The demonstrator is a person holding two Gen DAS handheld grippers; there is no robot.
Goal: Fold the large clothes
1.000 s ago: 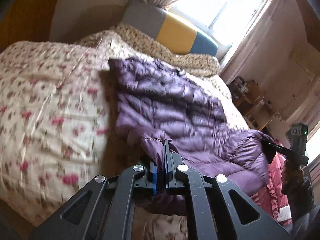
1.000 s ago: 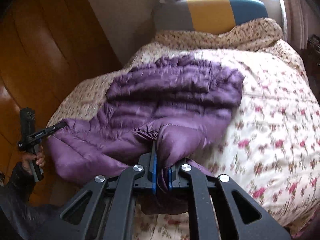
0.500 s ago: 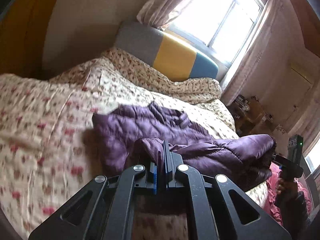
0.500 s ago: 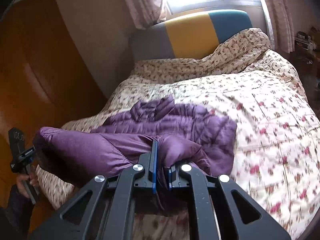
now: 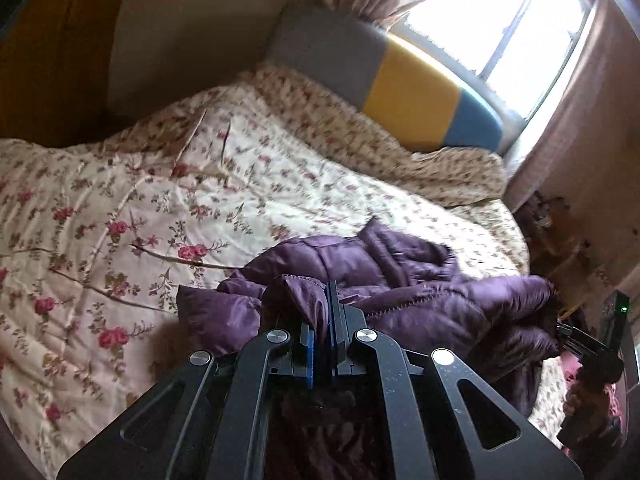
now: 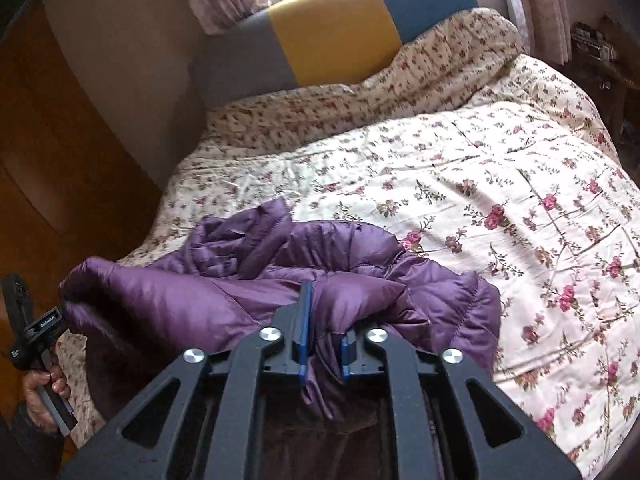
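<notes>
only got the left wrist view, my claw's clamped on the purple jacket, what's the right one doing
Observer: The right claw is shut on a bunched fold of the purple jacket too.
Operator: how does my claw look from there
Observer: The left claw pinches the jacket's far corner, lifted off the floral quilt.
Operator: anything right of the jacket
Observer: Only open quilt, out to the bed's edge.
</notes>
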